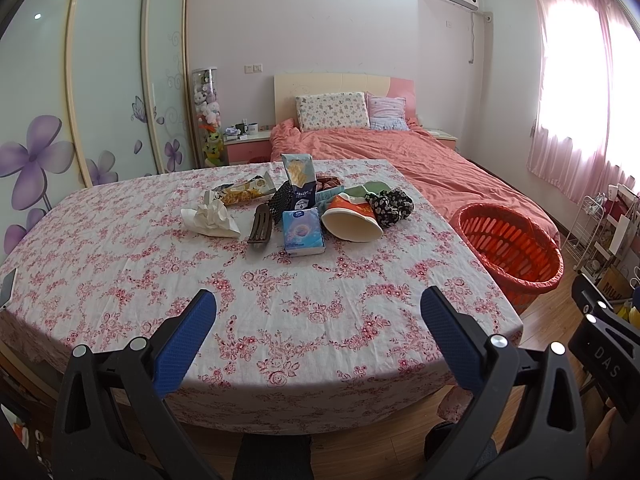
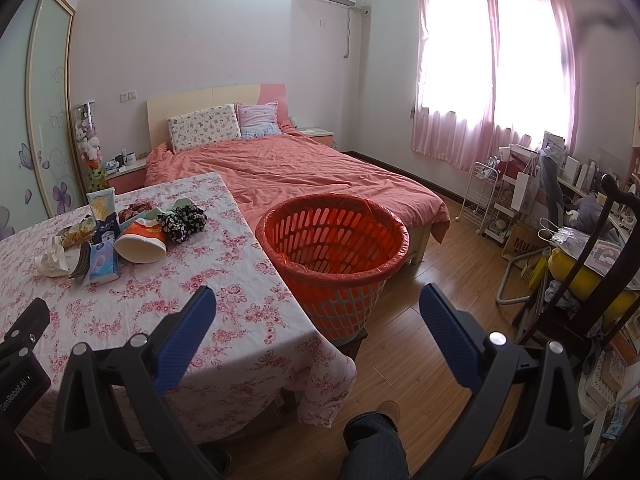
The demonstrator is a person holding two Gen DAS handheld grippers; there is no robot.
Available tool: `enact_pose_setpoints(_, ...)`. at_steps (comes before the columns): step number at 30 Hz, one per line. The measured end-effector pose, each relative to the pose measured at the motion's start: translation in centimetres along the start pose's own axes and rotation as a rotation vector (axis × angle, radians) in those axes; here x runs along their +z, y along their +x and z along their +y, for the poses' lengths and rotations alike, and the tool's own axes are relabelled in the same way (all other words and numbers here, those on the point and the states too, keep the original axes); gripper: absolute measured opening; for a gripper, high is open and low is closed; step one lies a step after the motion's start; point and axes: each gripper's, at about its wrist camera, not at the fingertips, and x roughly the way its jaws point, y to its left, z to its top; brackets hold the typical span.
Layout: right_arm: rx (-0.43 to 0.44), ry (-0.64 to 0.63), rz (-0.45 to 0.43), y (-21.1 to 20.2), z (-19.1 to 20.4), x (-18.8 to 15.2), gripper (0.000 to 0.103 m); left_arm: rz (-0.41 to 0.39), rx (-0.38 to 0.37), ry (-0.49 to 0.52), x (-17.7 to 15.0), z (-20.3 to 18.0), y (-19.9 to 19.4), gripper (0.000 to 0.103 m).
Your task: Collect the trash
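We hold both grippers level and low at the near edge of the table (image 1: 120,264), each pointing forward over its flowered cloth. The left gripper (image 1: 318,326) faces the middle of the table with its jaws spread wide and nothing between them. The right gripper (image 2: 318,326) sits further to the right, aimed past the table's corner toward the orange basket (image 2: 332,236), and its jaws are likewise wide apart and empty.

The trash lies in a cluster toward the far side of the table, well ahead of both grippers. A crumpled tissue (image 1: 210,220) sits at the left of the pile, with a yellow snack wrapper (image 1: 244,192) just behind it. A dark comb (image 1: 261,229) lies beside a blue tissue pack (image 1: 303,232), and a tall carton (image 1: 298,180) stands upright behind them. A paper cup (image 1: 352,220) lies tipped on its side, its mouth facing us, touching a dark flowered cloth (image 1: 390,204).

The basket stands on the floor just beside the table's right edge, lined with an orange bag, in front of the bed (image 2: 312,168).
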Motion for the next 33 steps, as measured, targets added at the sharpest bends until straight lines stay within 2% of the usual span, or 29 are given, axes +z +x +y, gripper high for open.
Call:
enact_pose_setpoints(28, -0.001, -0.001, 0.001, 0.3, 0.0, -0.1, 0.099, 0.003, -0.001, -0.001, -0.2, -0.3, 0.3, 0.101)
enact_pose_setpoints(33, -0.002, -0.001, -0.001, 0.8, 0.4, 0.1, 0.099, 0.018, 0.002, -0.007, -0.1, 0.3, 1.5, 0.101)
